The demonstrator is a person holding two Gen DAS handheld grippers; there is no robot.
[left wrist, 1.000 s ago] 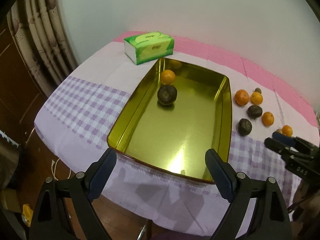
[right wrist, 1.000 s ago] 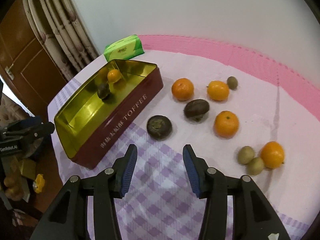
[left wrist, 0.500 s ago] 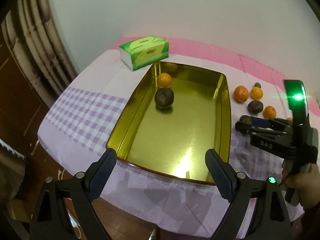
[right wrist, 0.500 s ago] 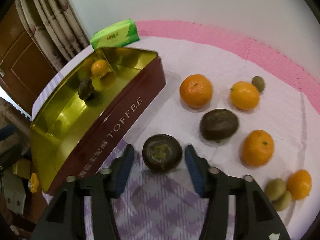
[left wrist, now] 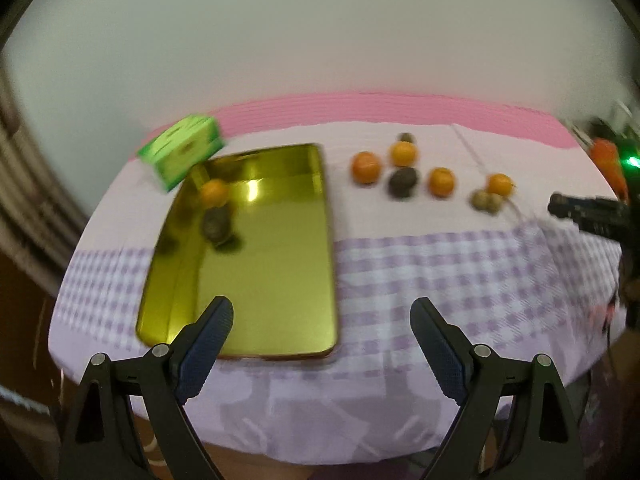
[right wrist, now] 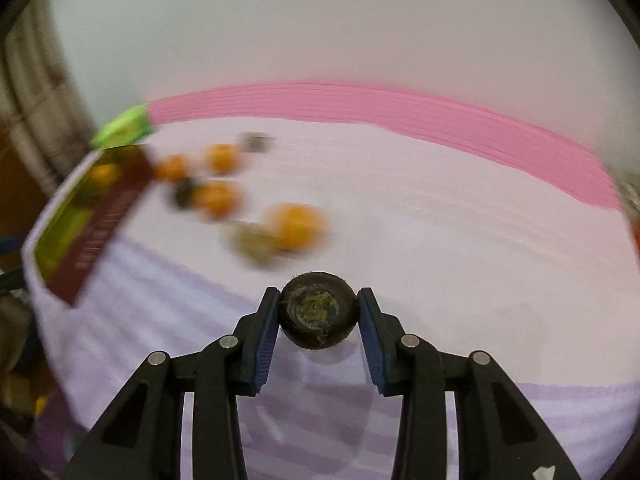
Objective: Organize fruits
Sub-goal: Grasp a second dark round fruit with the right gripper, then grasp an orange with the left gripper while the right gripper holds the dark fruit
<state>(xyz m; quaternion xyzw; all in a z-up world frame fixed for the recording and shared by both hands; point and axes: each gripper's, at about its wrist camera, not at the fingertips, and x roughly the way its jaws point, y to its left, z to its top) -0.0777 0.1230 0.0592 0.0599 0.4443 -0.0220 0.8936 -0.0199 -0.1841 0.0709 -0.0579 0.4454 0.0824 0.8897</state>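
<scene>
My right gripper (right wrist: 318, 300) is shut on a dark round fruit (right wrist: 318, 314), both pads pressing its sides, just above the checked cloth. Behind it, blurred, lie several oranges (right wrist: 298, 224), a kiwi (right wrist: 256, 240) and the gold tin (right wrist: 96, 232). My left gripper (left wrist: 322, 344) stands open with nothing between its fingers, over the tin's (left wrist: 272, 264) near right corner. In the tin sit one orange (left wrist: 215, 193) and one dark fruit (left wrist: 216, 222). Right of the tin lie several oranges (left wrist: 365, 167), a dark fruit (left wrist: 403, 181) and kiwis (left wrist: 486, 200). The right gripper (left wrist: 560, 202) shows at the far right edge.
A green tissue box (left wrist: 182, 152) stands behind the tin's far left corner. The round table carries a purple checked cloth (left wrist: 440, 272) with a pink band (left wrist: 400, 112) at the back, against a white wall. Curtains hang at the left.
My right gripper closed on the dark round fruit near the tin and carried it off to the right, away from the other fruits. The left gripper rolled and shifted, its view swinging right.
</scene>
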